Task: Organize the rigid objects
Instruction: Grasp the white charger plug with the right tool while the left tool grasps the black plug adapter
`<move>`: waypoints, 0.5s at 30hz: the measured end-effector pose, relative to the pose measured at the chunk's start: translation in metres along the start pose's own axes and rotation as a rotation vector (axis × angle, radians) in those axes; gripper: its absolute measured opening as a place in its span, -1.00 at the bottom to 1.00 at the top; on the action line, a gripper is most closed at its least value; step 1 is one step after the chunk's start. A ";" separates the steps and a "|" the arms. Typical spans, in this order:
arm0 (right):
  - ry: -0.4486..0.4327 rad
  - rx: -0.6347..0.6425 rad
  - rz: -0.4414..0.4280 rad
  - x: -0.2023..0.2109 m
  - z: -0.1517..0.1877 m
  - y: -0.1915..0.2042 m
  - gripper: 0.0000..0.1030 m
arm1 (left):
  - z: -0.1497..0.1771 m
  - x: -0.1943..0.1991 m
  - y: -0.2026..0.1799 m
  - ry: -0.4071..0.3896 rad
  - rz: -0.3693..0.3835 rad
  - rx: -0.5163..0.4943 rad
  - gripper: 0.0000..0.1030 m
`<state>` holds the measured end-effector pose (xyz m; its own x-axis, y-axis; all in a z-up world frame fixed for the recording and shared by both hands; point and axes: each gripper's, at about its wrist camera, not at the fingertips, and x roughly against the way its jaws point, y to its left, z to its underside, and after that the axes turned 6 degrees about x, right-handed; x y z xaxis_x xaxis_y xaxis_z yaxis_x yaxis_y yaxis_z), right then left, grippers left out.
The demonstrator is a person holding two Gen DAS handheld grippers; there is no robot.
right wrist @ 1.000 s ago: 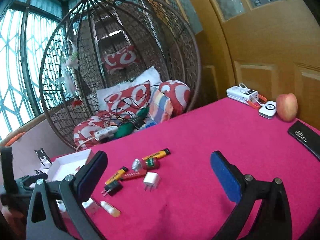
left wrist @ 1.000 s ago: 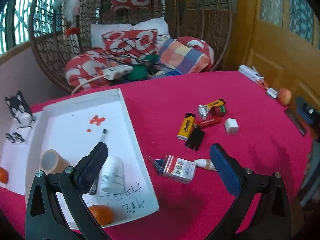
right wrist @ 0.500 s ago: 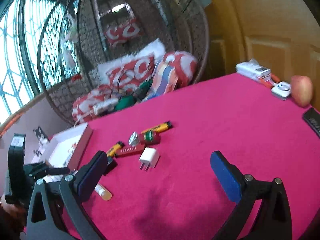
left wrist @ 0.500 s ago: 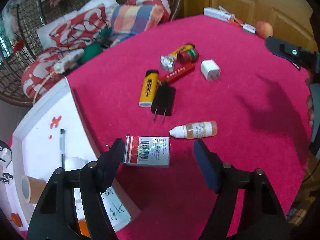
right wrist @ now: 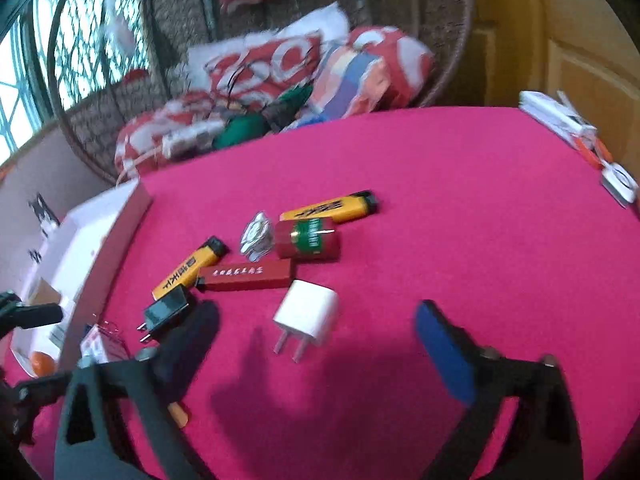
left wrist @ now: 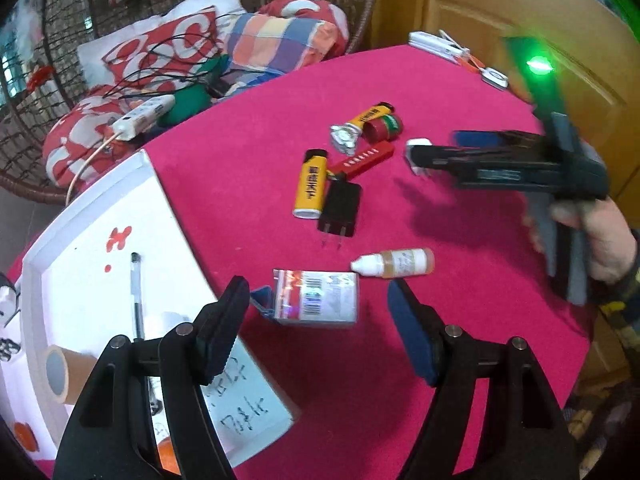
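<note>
My left gripper (left wrist: 320, 312) is open and empty, its fingers on either side of a silver and red box (left wrist: 316, 298) on the red cloth. A dropper bottle (left wrist: 394, 262) lies just beyond it. My right gripper (right wrist: 316, 340) is open and empty, low over a white plug adapter (right wrist: 306, 316); it also shows in the left wrist view (left wrist: 436, 148). Beyond lie a black plug (left wrist: 340, 208), two yellow lighters (left wrist: 310, 184) (right wrist: 330, 208), a red bar (right wrist: 246, 274), a red-green battery (right wrist: 308, 238) and a silver piece (right wrist: 256, 236).
A white tray (left wrist: 168, 200) at the left holds a pen (left wrist: 137, 296), a tape roll (left wrist: 60, 372), a note and an orange object. A wicker chair with cushions (left wrist: 192, 52) stands behind the table. White devices (right wrist: 560, 120) lie at the far right edge.
My left gripper has swung from the tray to the box and come down around it. My right gripper has moved forward and down towards the white plug adapter.
</note>
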<state>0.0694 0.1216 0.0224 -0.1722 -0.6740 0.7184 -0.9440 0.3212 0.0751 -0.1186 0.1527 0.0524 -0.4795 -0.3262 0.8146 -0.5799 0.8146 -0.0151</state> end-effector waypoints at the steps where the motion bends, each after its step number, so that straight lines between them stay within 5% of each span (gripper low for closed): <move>1: 0.024 0.014 0.002 -0.007 0.000 0.003 0.19 | 0.000 -0.002 -0.004 0.007 0.002 -0.013 0.41; 4: 0.019 0.054 0.037 -0.008 0.003 0.007 -0.32 | -0.002 -0.009 -0.011 0.021 0.002 -0.034 0.41; 10: -0.028 -0.001 -0.016 0.018 0.018 -0.012 -0.32 | -0.028 -0.034 -0.019 0.050 0.023 -0.012 0.34; 15: -0.042 -0.093 -0.054 0.032 0.026 -0.031 -0.32 | -0.049 -0.063 -0.026 0.108 0.013 0.003 -0.13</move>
<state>0.0862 0.0726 0.0246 -0.1349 -0.7184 0.6824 -0.9224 0.3425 0.1782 -0.0410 0.1759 0.0298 -0.4127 -0.2620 0.8723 -0.5764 0.8167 -0.0274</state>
